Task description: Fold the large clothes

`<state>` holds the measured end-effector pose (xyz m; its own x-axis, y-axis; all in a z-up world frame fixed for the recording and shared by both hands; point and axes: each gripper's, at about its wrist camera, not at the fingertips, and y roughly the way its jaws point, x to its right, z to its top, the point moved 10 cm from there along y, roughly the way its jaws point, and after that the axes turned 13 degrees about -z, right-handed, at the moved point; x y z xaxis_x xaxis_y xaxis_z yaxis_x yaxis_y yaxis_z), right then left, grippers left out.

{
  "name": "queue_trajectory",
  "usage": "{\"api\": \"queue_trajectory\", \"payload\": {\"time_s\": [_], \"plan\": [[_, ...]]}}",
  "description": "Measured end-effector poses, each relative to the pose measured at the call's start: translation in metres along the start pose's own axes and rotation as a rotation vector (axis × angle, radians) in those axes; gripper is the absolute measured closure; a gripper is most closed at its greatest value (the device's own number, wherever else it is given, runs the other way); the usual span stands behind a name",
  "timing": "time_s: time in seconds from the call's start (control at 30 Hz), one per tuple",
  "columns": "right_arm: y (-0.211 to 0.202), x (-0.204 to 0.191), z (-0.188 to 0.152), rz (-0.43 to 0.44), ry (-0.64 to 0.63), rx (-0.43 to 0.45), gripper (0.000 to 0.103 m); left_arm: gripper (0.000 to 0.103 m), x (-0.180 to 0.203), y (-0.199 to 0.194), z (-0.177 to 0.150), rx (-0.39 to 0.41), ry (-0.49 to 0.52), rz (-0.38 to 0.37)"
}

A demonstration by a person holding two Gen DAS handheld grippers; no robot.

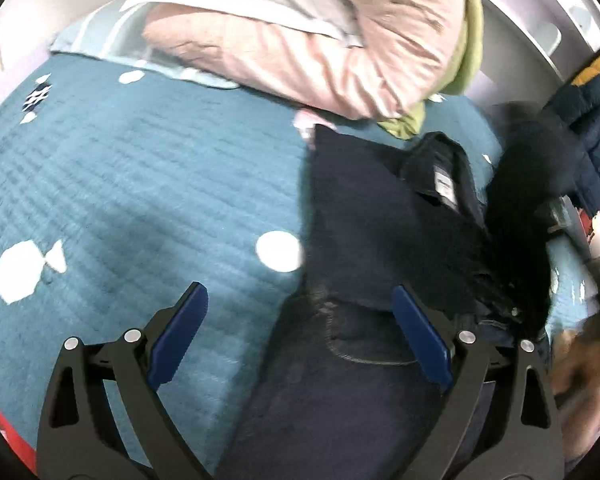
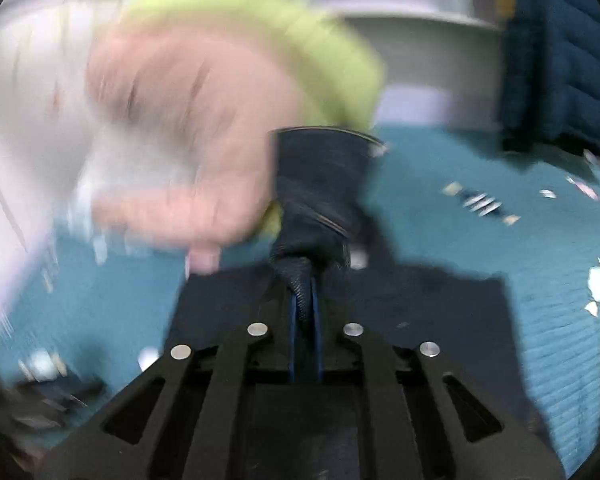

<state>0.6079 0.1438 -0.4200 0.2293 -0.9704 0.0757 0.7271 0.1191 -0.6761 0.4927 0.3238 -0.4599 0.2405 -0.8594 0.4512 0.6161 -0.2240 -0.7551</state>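
A teal patterned bed carries dark jeans; left gripper jaws apart, right gripper jaws clamped on jeans fabric, background heavily motion-blurred.

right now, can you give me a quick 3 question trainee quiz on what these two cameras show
1. True or false: the left gripper is open and holds nothing.
2. What is the right gripper shut on?
A. the pink pillow
B. the dark jeans
C. the green cloth
3. Fill in: the jeans lie on a teal ____ with white shapes.

Key
1. True; its fingers stand wide apart above the jeans and the bed.
2. B; a bunched fold of denim sits between the closed fingers.
3. Bedspread.
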Motion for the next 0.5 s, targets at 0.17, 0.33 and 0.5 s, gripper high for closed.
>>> {"api": "queue_trajectory", "payload": {"time_s": [0.17,0.33,0.5], "plan": [[0.058,-0.051,-0.083,-0.082,-0.171,-0.227,0.087,0.009,-0.025,-0.016,-0.006,-0.006,-0.016,0.019],[0.048,-0.048,-0.084,-0.044,-0.146,-0.252,0.061,0.009,-0.033,-0.022,-0.007,-0.003,-0.052,0.0],[0.001,-0.03,-0.067,0.111,-0.031,-0.209,0.034,0.009,-0.012,-0.016,-0.002,0.003,-0.042,-0.026]]}}
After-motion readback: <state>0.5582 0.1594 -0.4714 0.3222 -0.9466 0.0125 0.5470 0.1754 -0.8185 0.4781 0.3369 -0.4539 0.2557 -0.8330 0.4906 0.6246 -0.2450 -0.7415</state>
